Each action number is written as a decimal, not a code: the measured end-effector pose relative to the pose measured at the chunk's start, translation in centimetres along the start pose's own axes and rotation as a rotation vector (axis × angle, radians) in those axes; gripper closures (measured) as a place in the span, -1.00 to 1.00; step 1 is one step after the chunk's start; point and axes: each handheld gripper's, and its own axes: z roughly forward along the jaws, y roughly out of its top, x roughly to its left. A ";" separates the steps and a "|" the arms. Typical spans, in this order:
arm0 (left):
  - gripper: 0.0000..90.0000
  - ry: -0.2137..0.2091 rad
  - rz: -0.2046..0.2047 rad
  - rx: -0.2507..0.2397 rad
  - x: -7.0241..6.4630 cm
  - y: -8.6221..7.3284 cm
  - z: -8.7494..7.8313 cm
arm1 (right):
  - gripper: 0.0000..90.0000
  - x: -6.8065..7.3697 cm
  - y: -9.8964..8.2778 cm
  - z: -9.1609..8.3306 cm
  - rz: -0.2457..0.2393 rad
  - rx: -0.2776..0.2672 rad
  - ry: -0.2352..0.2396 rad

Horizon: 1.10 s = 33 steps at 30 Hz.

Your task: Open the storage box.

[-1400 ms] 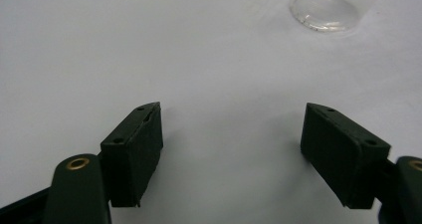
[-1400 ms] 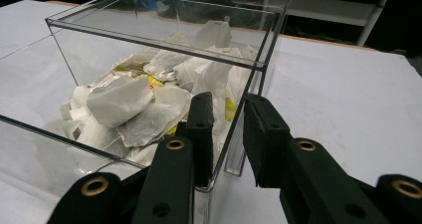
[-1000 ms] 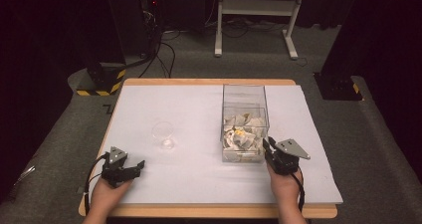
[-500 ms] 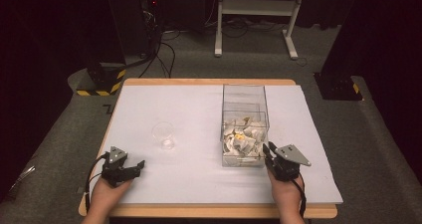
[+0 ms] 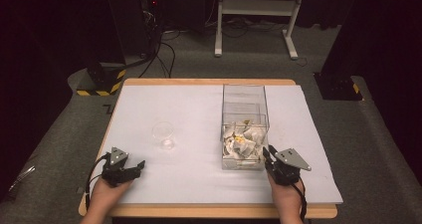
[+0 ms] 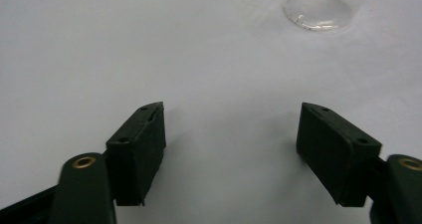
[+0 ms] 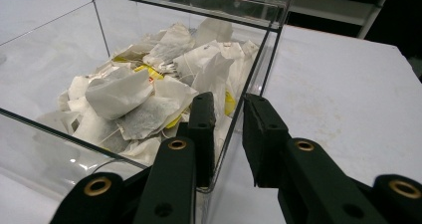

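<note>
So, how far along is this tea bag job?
Done: nothing yet; the cup looks empty and the tea bags all lie in the clear box. In hand: right gripper closed at the box's near corner; left gripper open, idle. Left: everything.

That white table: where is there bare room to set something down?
The table is bare behind the clear cup, left of the clear box, and between the left gripper and right gripper. The box's near corner, by the right gripper, is crowded.
</note>
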 end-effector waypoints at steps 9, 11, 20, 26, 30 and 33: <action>-0.46 -0.048 -0.068 0.028 0.9 0.5 0.7 | 0.68 0.3 -0.3 -0.8 -0.005 0.005 0.004; -0.46 -0.052 -0.069 0.027 1.0 0.5 0.7 | 0.68 0.4 -0.4 -1.0 -0.006 0.003 0.001; -0.47 -0.054 -0.063 0.028 1.1 0.5 0.8 | 0.67 0.7 -0.6 -1.6 -0.009 0.008 0.002; -0.47 -0.054 -0.065 0.025 1.0 0.5 0.8 | 0.66 0.8 -0.6 -1.9 -0.001 0.011 0.005; -0.47 -0.054 -0.068 0.023 1.0 0.4 0.8 | 0.65 0.8 -0.6 -1.9 -0.006 0.010 0.003; -0.46 -0.052 -0.075 0.022 0.9 0.4 0.8 | 0.63 0.7 -0.6 -1.9 -0.013 0.004 0.003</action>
